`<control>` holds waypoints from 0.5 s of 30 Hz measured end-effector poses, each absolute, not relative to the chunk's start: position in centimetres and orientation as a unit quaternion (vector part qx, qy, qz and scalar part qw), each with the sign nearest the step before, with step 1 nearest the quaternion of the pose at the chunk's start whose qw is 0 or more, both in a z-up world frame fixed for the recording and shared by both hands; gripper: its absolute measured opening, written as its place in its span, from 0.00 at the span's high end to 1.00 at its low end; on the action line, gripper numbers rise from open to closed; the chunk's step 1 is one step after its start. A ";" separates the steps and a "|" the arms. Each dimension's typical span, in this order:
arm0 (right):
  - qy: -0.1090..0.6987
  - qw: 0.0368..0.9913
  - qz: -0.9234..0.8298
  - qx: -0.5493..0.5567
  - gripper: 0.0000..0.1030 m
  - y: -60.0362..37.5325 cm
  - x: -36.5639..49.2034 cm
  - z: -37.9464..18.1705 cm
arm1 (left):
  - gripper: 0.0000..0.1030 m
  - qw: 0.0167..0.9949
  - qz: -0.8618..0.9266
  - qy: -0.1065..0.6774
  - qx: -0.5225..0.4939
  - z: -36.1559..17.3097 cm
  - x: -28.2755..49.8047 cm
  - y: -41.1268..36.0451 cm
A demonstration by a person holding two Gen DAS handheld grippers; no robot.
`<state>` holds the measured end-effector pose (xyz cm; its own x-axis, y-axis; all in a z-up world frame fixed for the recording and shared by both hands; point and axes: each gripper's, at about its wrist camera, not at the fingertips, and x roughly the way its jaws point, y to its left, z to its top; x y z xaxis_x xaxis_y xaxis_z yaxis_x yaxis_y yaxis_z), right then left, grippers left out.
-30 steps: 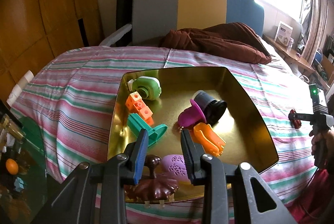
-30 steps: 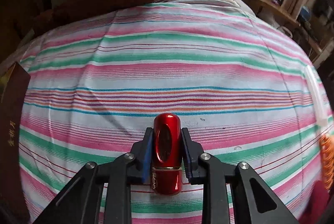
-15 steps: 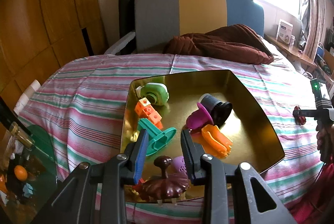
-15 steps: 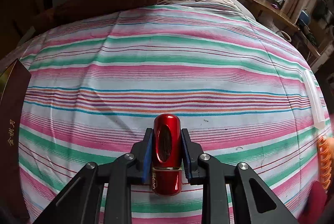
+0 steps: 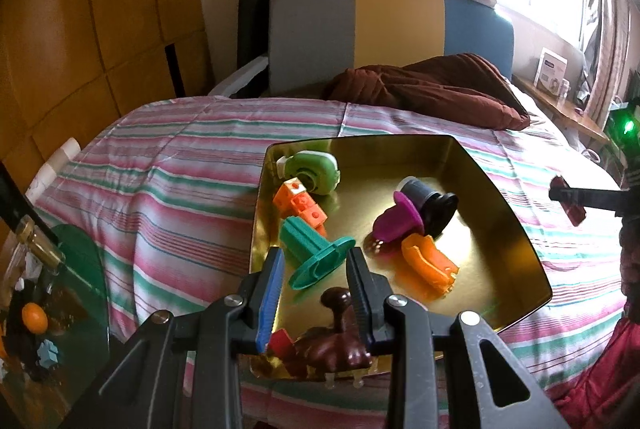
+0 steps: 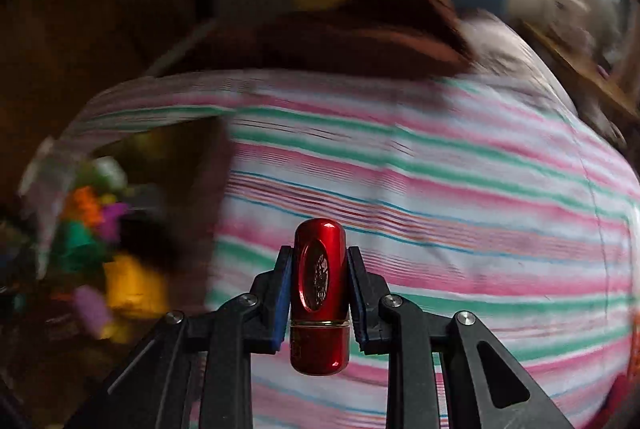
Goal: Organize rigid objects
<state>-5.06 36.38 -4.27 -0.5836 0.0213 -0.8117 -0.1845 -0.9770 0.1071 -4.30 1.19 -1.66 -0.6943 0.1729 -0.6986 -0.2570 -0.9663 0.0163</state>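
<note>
Right gripper (image 6: 319, 293): jaws closed on a glossy red capsule-shaped case (image 6: 320, 293), pads pressing its two long sides; the case stands upright between them, its rounded top above the fingertips and its base below.
Right gripper, change: a second ago it held the case low over the striped bedspread (image 6: 440, 189); it has since lifted and swung left. The background is now smeared by motion, and the tray contents have come into the left edge of its view.
Right gripper, seen from the left wrist: it reaches in from the right edge, case (image 5: 568, 205) in its tip, clear of the bedspread and just outside the tray's right wall.
Left gripper (image 5: 316, 289): jaws part open, gripping nothing; it hovers over the near end of the tray, little changed.
Gold tray (image 5: 516, 229): rests on the bed.
Tray contents: green round housing (image 5: 312, 173), orange cubes (image 5: 300, 203), teal flanged part (image 5: 312, 249), purple cap (image 5: 396, 225), dark cup (image 5: 430, 201), orange clip (image 5: 428, 261), brown knobbed piece (image 5: 336, 341).
Task meaning: pickup appears complete; transfer under way. Likely remaining steps are to clear the tray wall, lower, release.
Risk: the slick, rounded case could slip.
</note>
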 end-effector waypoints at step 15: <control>0.009 -0.052 0.856 -0.515 0.75 21.1 -10.8 -7.4 | 0.64 0.053 0.923 0.012 -0.382 -2.7 -4.4 -4.1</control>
